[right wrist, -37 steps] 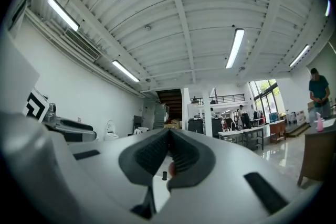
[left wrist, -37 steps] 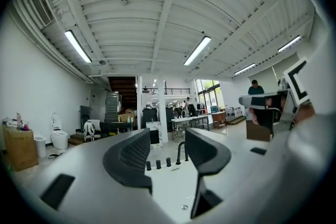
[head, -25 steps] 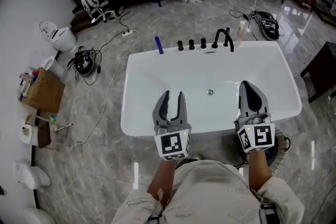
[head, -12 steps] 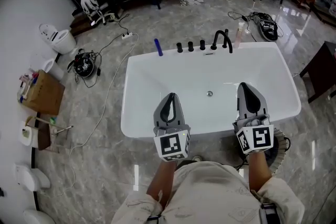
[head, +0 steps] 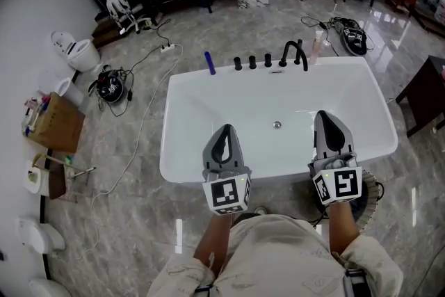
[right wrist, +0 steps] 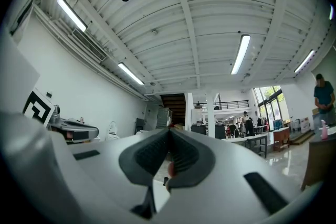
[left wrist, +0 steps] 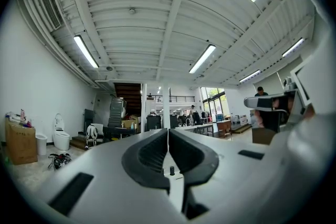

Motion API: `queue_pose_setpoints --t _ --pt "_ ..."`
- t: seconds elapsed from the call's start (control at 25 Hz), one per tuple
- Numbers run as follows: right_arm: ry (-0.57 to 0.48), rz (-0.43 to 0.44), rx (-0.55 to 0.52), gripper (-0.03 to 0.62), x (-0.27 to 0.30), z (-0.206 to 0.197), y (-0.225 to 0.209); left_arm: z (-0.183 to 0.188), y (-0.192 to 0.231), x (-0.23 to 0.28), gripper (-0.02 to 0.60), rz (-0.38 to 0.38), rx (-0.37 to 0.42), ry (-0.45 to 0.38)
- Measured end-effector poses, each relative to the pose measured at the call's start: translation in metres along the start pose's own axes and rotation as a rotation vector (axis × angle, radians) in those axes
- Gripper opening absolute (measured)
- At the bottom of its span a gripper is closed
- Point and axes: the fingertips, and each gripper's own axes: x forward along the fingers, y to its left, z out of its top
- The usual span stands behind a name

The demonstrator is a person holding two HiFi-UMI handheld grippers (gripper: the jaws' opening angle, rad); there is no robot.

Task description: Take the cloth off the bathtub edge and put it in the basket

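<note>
Wide room over tub [head: 229, 104] basin. Far rim crowded: tap [head: 295, 52], knobs [head: 253, 61], bottle [head: 318, 45]. Open floor [head: 132, 219] left; table [head: 427, 97] right.

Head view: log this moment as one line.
left gripper: jaws shut, empty | right gripper: jaws shut, empty | both over bathtub near rim | cloth: none in view

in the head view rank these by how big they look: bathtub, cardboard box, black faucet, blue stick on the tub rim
1. white bathtub
2. brown cardboard box
3. black curved faucet
4. small blue stick
</note>
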Motion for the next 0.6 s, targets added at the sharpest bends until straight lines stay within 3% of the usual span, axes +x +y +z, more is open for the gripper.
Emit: queue_pose_setpoints --t 0.6 --pt "0.005 0.006 0.005 -0.012 0.0023 -0.0031 0.0083 0.0048 0.0054 -0.0042 0.003 -0.028 -0.075 -0.038"
